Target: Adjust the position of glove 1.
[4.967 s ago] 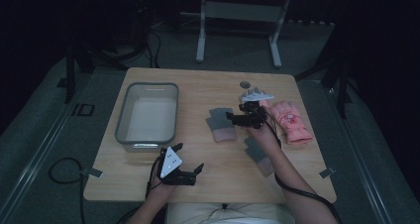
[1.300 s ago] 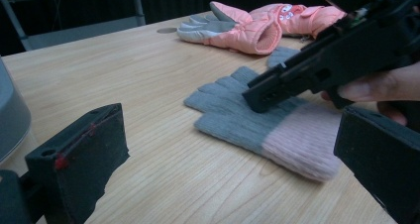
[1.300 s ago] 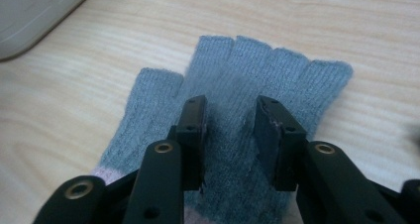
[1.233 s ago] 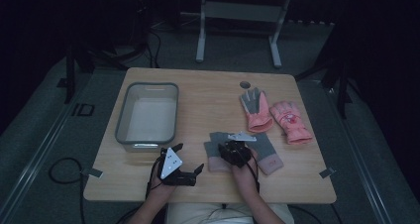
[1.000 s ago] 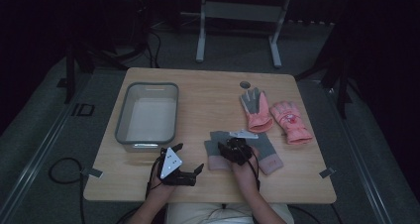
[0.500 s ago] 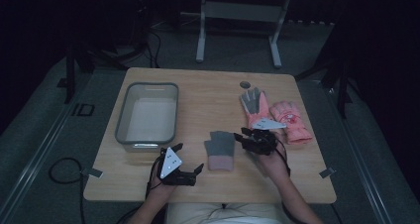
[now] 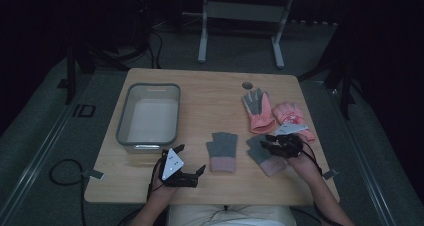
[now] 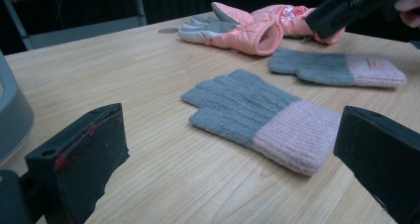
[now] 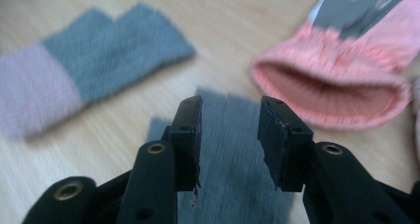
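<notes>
Two grey knit gloves with pink cuffs lie flat near the front of the table. One grey glove (image 7: 223, 151) (image 8: 257, 115) (image 9: 99, 70) is in the middle. The second grey glove (image 7: 259, 155) (image 8: 337, 68) (image 9: 233, 154) lies to its right. My right gripper (image 7: 264, 142) (image 9: 230, 130) (image 8: 356, 6) hovers just over that second glove, jaws open a little with nothing between them. My left gripper (image 7: 190, 159) (image 8: 230, 130) rests at the front left with its jaws wide open, facing the middle glove.
Two padded pink gloves (image 7: 259, 111) (image 7: 292, 117) (image 8: 237, 30) (image 9: 341, 90) lie at the back right. A grey plastic tub (image 7: 150, 86) (image 8: 10, 110) stands on the left half. A round hole (image 7: 247, 85) sits near the table's far edge.
The middle grey glove has come from mid-table to the front. My right gripper then left it and moved right over the second grey glove. The left gripper has stayed put.
</notes>
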Available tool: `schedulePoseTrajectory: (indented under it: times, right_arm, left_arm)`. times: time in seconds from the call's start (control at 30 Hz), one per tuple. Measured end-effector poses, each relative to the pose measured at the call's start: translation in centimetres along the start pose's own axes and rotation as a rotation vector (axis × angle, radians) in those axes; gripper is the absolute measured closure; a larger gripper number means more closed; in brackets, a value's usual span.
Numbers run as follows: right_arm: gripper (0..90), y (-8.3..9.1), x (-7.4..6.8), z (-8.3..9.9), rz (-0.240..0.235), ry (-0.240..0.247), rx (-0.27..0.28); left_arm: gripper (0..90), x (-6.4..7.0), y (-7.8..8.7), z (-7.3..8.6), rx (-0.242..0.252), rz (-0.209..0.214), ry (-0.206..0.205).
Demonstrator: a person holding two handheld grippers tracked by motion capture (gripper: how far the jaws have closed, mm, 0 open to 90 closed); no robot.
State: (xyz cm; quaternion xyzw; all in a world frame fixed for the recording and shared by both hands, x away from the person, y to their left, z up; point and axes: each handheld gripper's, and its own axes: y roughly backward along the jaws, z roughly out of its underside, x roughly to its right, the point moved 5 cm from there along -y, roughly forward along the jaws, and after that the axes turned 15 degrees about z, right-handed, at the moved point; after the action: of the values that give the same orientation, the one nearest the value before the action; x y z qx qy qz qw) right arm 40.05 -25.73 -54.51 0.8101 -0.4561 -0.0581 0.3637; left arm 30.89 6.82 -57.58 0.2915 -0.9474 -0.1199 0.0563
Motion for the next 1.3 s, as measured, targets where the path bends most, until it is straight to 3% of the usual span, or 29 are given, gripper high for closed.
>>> schedulePoseTrajectory:
  times: [0.17, 0.27, 0.43, 0.73, 0.77, 0.83, 0.93, 1.0, 1.13, 1.17, 1.3]
  right_arm:
    - [60.7, -1.1, -0.1, 1.7, -0.022, 0.046, -0.046]
    - [60.1, -1.7, 0.0, 2.2, -0.063, 0.013, -0.069]
    - [59.8, -2.2, 0.2, 2.8, -0.078, -0.023, -0.089]
    - [67.7, -2.4, -0.2, 3.0, -0.056, -0.038, -0.076]
    - [75.1, -2.4, -0.2, 3.0, -0.042, -0.07, -0.078]
    - [78.7, -2.4, -0.2, 3.1, -0.04, -0.122, -0.081]
    - [83.4, -2.3, -0.2, 3.0, -0.035, -0.143, -0.085]
    - [85.3, -1.8, -0.6, 2.6, -0.013, -0.142, -0.095]
    - [85.7, -1.1, -0.9, 2.0, -0.017, -0.154, -0.074]
    - [85.9, 0.2, -1.2, 1.1, -0.011, -0.183, -0.051]
    - [86.0, 1.9, -1.7, 0.0, 0.002, -0.212, -0.019]
  left_arm:
    - [0.0, 0.0, 0.0, 0.0, 0.001, 0.0, -0.001]
    - [0.0, 0.0, 0.0, 0.0, 0.003, 0.0, -0.001]
    - [0.0, 0.0, 0.0, 0.0, 0.003, 0.001, -0.001]
    - [0.0, 0.0, 0.0, 0.0, 0.003, 0.003, -0.001]
    - [0.0, 0.0, 0.0, 0.0, 0.002, 0.002, -0.001]
    - [0.0, 0.0, 0.0, 0.0, 0.004, 0.002, -0.001]
    - [0.0, 0.0, 0.0, 0.0, 0.002, 0.001, 0.001]
    - [0.0, 0.0, 0.0, 0.0, 0.002, 0.001, 0.001]
    - [0.0, 0.0, 0.0, 0.0, 0.004, 0.003, 0.001]
    - [0.0, 0.0, 0.0, 0.0, 0.002, 0.002, 0.001]
    - [0.0, 0.0, 0.0, 0.0, 0.005, 0.001, -0.002]
